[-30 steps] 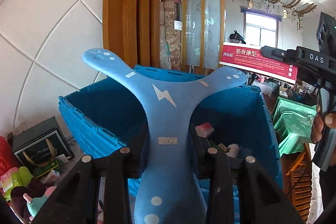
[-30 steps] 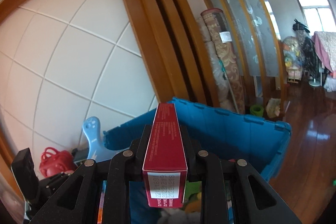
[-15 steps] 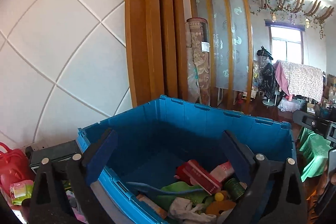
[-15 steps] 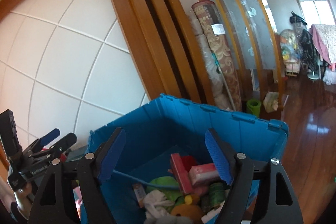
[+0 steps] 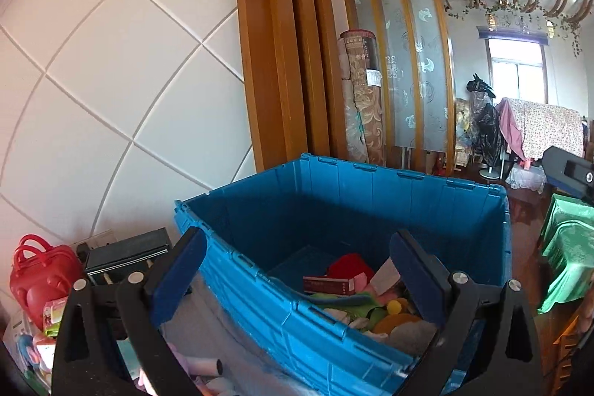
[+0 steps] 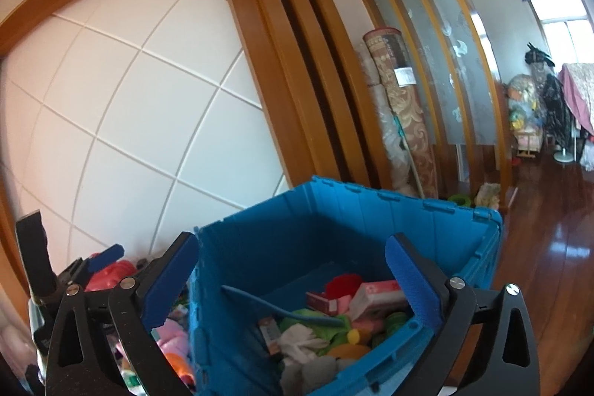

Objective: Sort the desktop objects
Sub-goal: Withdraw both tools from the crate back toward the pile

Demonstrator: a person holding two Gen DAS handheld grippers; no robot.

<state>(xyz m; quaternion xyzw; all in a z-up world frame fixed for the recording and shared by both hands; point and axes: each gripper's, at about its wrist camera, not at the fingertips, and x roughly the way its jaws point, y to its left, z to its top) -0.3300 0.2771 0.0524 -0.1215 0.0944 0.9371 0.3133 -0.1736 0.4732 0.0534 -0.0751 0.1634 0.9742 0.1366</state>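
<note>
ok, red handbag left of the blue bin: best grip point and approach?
Grip the red handbag's twin loop handles at the top, coming from above. They arch clear of the rounded body and look narrow enough for the left gripper's open jaws; the body looks too wide.

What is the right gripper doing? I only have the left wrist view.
Observer: The right gripper is open. Its jaws have just been opening, and nothing is between the pads.
Operator: Anything long in the crate?
Observer: Yes, a blue handle slants down from the left wall.
Operator: What's past the crate's far right corner?
Observer: A small green thing on the wood floor.
</note>
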